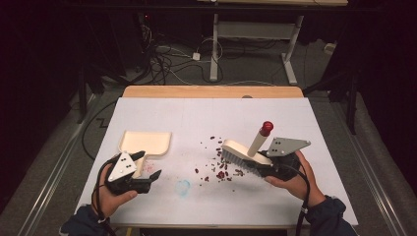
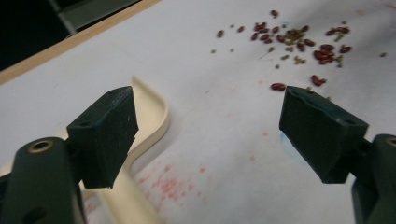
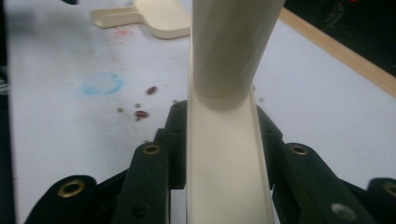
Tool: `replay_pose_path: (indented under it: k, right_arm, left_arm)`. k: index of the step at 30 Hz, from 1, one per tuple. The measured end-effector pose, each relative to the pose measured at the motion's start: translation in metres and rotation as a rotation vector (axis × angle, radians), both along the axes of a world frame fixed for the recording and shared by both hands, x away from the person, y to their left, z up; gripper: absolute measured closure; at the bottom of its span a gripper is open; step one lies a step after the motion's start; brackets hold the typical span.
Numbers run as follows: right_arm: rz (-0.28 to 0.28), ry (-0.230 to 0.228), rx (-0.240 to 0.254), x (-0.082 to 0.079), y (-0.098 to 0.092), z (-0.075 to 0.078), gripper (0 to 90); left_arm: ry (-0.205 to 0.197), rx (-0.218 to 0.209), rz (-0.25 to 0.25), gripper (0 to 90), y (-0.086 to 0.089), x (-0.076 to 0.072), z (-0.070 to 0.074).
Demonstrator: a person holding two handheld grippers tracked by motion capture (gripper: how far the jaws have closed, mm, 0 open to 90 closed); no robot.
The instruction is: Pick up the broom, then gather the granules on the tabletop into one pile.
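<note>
We count one cream dustpan [image 1: 146,142], one cream brush [image 1: 245,152] with a single red knob, two grippers, one white table [image 1: 206,115], one blue ring mark [image 1: 183,187], and dozens of scattered red beans [image 1: 220,167], too many to tally.

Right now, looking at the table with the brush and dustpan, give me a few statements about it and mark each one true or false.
1. The right gripper is shut on the brush. True.
2. The left gripper is clamped on the dustpan. False: its jaws stand open with nothing between them, and the dustpan's handle lies beside one jaw.
3. The beans lie scattered on the table beside the brush's bristles. True.
4. The beans are already inside the dustpan. False: they lie on the table, apart from the dustpan.
5. The brush handle has a red tip. True.
</note>
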State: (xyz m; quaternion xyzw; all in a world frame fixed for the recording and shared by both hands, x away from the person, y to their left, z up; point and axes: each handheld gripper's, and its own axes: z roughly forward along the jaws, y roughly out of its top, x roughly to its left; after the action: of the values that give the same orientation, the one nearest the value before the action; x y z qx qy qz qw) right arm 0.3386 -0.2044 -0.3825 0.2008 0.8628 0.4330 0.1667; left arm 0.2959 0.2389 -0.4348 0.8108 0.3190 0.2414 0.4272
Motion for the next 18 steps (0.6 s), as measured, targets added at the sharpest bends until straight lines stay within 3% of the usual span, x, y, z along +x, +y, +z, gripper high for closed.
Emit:
replay_pose_path:
  k: [4,6,14,18]
  right_arm:
    - [-0.064,-0.038,-0.002,0.005,-0.009,0.0,67.0]
    - [-0.092,-0.046,0.004,0.009,-0.013,0.0,67.0]
    - [-0.179,-0.077,-0.016,0.031,-0.024,-0.006,67.1]
    - [-0.209,-0.086,-0.017,0.045,-0.027,-0.01,67.0]
  left_arm:
    - [0.013,0.007,0.036,19.2,0.007,-0.008,-0.007]
    - [0.009,0.031,0.04,19.1,0.007,-0.012,-0.009]
    - [0.008,0.063,0.037,19.2,0.004,-0.015,-0.012]
    - [0.012,0.06,0.037,19.2,0.002,-0.014,-0.013]
